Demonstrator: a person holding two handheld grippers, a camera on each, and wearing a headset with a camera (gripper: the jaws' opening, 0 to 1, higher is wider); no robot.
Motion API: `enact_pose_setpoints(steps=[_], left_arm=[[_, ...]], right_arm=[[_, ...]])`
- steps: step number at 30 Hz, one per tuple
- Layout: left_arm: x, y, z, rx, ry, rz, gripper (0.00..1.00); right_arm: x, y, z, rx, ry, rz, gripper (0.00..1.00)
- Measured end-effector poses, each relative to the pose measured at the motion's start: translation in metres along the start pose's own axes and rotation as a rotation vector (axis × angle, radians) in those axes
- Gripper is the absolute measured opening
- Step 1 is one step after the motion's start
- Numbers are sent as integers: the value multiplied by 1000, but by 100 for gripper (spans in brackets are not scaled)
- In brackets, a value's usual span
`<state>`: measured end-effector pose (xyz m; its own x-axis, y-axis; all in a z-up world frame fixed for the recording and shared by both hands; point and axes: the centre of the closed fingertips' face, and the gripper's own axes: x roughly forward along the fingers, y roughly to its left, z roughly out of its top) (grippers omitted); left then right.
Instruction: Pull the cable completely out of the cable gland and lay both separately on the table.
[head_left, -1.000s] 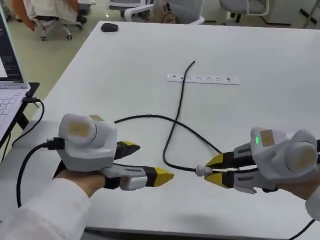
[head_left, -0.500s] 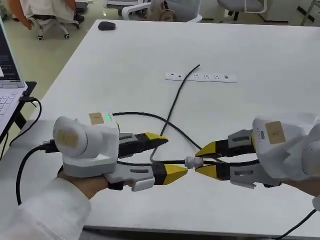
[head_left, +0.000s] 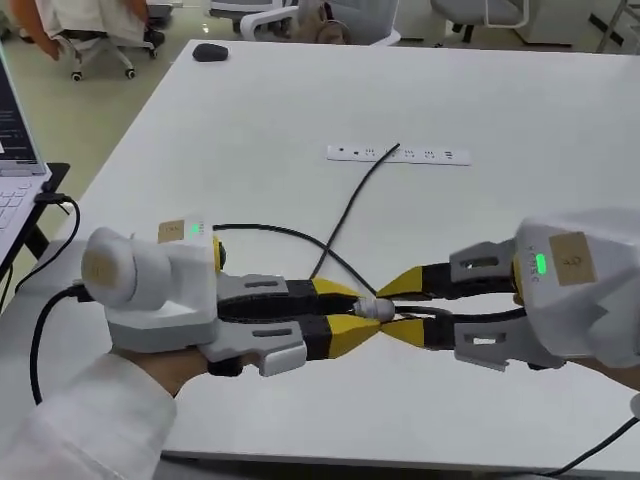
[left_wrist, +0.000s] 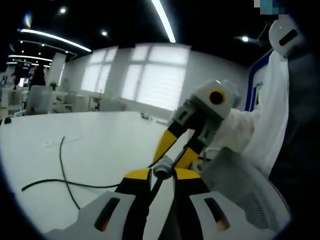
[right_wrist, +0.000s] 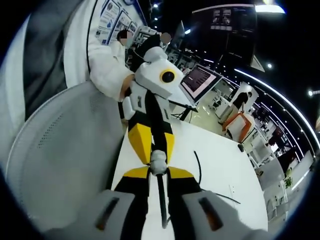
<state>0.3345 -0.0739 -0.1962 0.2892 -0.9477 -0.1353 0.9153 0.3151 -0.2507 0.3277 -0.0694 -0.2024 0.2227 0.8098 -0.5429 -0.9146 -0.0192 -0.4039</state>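
Fingers (head_left: 338, 336) of left gripper (head_left: 365, 310) clamped on cable gland (head_left: 372, 308); right gripper (head_left: 388, 310) fingers (head_left: 415, 282) clamped on cable (head_left: 350, 205) just behind it, tip to tip over worktop (head_left: 500, 100). Opposed holds: pulling apart should slide cable free.

Between my left gripper (head_left: 362, 312) and right gripper (head_left: 388, 310): the gland (head_left: 373, 309). The cable (head_left: 351, 206) runs back toward the power strip (head_left: 398, 154).

Cable gland (head_left: 374, 309) partly hidden between jaws
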Motion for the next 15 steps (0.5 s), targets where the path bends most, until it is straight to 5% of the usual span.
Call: enact_pose_setpoints(steps=[2, 9, 12, 15], left_arm=[[0, -2, 2, 50, -2, -1, 17], [-4, -2, 11, 61, -30, -6, 16], [-6, -5, 19, 74, -70, -13, 16], [-6, -9, 24, 123, -90, -19, 16]], right_arm=[[-1, -1, 1, -4, -1, 1, 11], [-4, -5, 9, -40, -79, -17, 12], [-10, -11, 17, 104, -149, -17, 14], [-14, -12, 19, 305, -224, 36, 15]])
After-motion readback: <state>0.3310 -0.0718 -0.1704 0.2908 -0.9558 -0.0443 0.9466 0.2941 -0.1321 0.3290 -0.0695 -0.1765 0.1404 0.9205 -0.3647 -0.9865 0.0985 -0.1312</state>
